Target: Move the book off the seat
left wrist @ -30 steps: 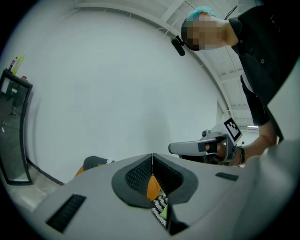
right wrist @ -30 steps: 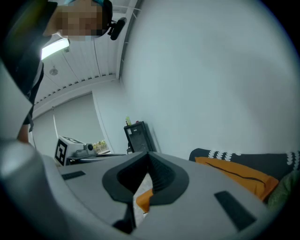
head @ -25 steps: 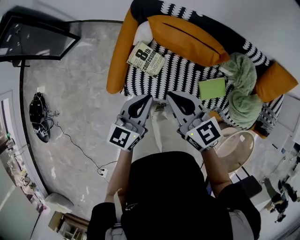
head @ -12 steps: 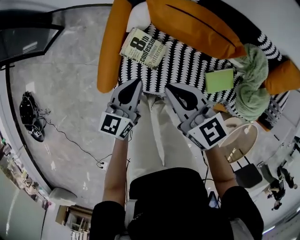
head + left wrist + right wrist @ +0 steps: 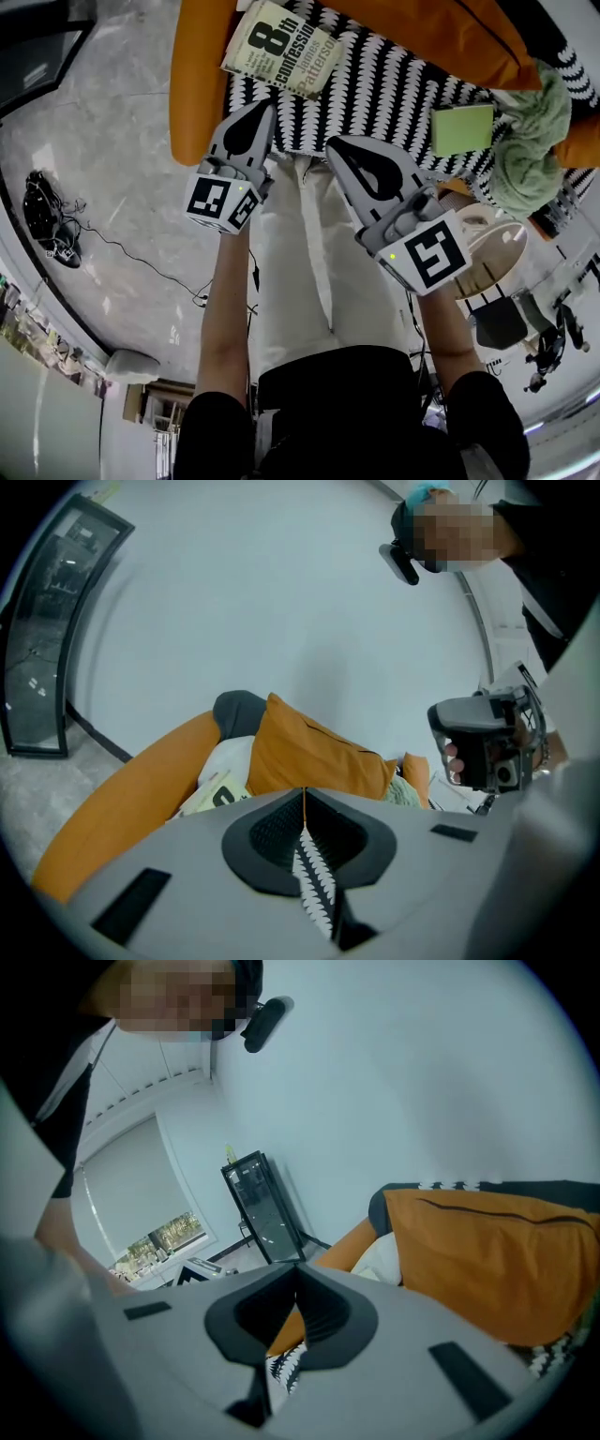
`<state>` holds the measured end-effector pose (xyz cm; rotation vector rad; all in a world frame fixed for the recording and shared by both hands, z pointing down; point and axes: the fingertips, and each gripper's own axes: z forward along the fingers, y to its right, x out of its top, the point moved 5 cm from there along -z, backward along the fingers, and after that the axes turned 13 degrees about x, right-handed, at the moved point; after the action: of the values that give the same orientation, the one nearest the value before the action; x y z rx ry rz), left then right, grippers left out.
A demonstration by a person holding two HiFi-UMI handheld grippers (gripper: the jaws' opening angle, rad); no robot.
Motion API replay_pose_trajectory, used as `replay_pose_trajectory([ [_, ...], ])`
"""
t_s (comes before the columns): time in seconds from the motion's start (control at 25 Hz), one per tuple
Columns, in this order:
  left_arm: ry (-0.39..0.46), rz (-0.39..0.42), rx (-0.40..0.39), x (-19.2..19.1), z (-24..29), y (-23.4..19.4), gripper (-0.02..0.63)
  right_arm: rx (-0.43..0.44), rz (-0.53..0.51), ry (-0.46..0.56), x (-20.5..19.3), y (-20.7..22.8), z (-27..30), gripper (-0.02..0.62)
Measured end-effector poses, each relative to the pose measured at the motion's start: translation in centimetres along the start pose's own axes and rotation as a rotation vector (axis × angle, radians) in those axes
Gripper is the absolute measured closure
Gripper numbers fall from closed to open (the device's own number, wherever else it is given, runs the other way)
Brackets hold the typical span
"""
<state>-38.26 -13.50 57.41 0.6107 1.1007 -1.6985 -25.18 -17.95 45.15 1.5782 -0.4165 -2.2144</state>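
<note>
A pale book (image 5: 281, 49) with "8th confession" on its cover lies on the black-and-white striped seat (image 5: 375, 94) of the sofa, beside the left orange armrest (image 5: 199, 84). In the left gripper view a corner of the book (image 5: 217, 794) shows over the jaws. My left gripper (image 5: 261, 105) is shut and empty, its tip at the seat's front edge just below the book. My right gripper (image 5: 336, 145) is shut and empty too, at the seat's front edge to the right. A green notebook (image 5: 463, 129) lies further right on the seat.
A large orange cushion (image 5: 441, 42) leans on the sofa back, and a green blanket (image 5: 530, 141) is bunched at the right end. A round side table (image 5: 497, 272) stands by the sofa's right end. Black cables (image 5: 42, 220) lie on the marble floor at left.
Both grippers have come down and closer to the seat's front edge. The sofa and the book have slid toward the top of the head view. Both stay shut.
</note>
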Motion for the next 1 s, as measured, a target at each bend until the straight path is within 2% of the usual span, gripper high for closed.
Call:
replay_pose_trajectory([
  [0.28,-0.052,-0.09,0.042,-5.3,2.2,-3.6,0.594,-0.03,0.095,-0.075,-6.6,0.9,1.8,0.58],
  [0.44,-0.047,-0.177,0.071,-7.7,3.4,-5.5,0.592,-0.042,0.146,-0.097,-8.9,1.3,2.7,0.58],
  [0.56,-0.064,-0.185,0.081,-9.1,4.2,-6.5,0.588,-0.036,0.141,-0.112,-9.7,1.2,3.6,0.58],
  [0.68,-0.087,-0.183,0.091,-9.8,4.9,-7.2,0.546,-0.032,0.128,-0.119,-9.7,1.2,4.1,0.58],
  [0.84,-0.135,-0.24,0.123,-11.1,5.9,-8.2,0.478,-0.049,0.138,-0.113,-9.8,1.3,4.4,0.58],
  [1.0,-0.177,-0.273,0.132,-12.4,7.0,-8.9,0.368,-0.063,0.155,-0.1,-10.2,1.1,4.5,0.58],
])
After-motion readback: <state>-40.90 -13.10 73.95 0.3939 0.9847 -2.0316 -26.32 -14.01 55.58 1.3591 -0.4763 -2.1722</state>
